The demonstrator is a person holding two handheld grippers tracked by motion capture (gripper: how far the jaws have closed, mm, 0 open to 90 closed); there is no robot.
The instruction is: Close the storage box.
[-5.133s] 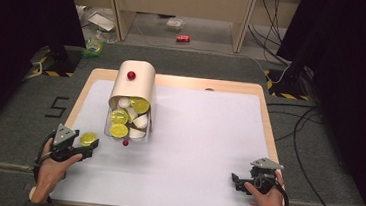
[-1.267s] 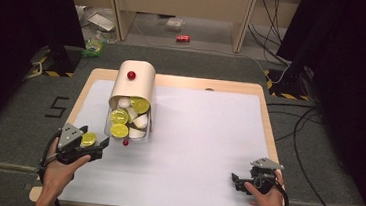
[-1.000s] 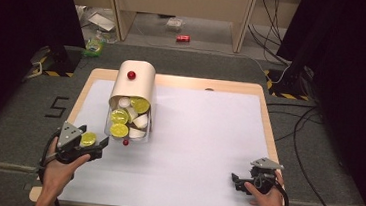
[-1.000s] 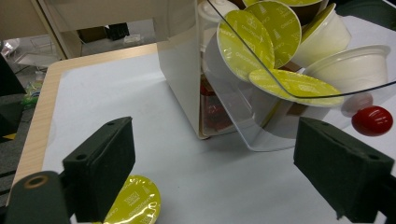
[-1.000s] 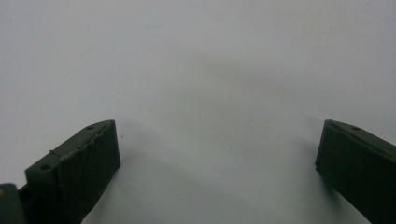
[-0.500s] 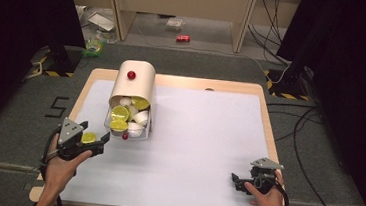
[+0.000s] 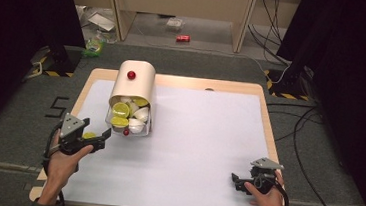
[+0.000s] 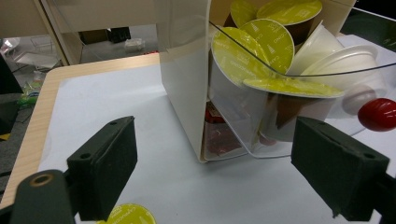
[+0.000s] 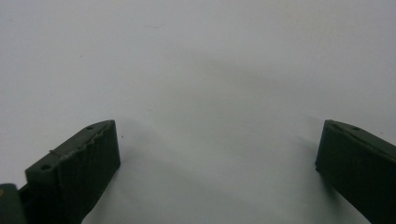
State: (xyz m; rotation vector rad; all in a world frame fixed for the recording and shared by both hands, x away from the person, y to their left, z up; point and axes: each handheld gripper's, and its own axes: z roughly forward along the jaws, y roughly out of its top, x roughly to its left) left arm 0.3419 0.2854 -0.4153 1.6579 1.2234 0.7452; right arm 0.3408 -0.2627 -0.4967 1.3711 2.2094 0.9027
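Observation:
A cream dispenser box [image 7: 132, 84] with a red knob on top stands at the table's back left. Its clear front tray [image 7: 129, 126] holds several yellow-lidded capsules [image 8: 268, 44] and white cups, and carries a second red knob [image 8: 377, 114]. My left gripper [image 7: 101, 137] hovers just left of the tray, jaws wide open and pointing at the dispenser [image 8: 183, 70] with nothing between them. One yellow-lidded capsule [image 7: 89, 135] lies on the table under that gripper [image 8: 224, 179], by its left jaw. My right gripper [image 7: 236, 180] rests open near the front right, over bare white surface [image 9: 217, 163].
The white mat [image 7: 203, 135] covers a wooden table [image 7: 265, 110]. A floor beyond holds cables, a red can [image 7: 182, 38] and litter. Dark curtains stand to both sides.
My left gripper has lifted and edged right toward the dispenser, leaving the loose capsule on the table. The tray's lower red knob and capsules sit slightly farther back. The right gripper has stayed still.

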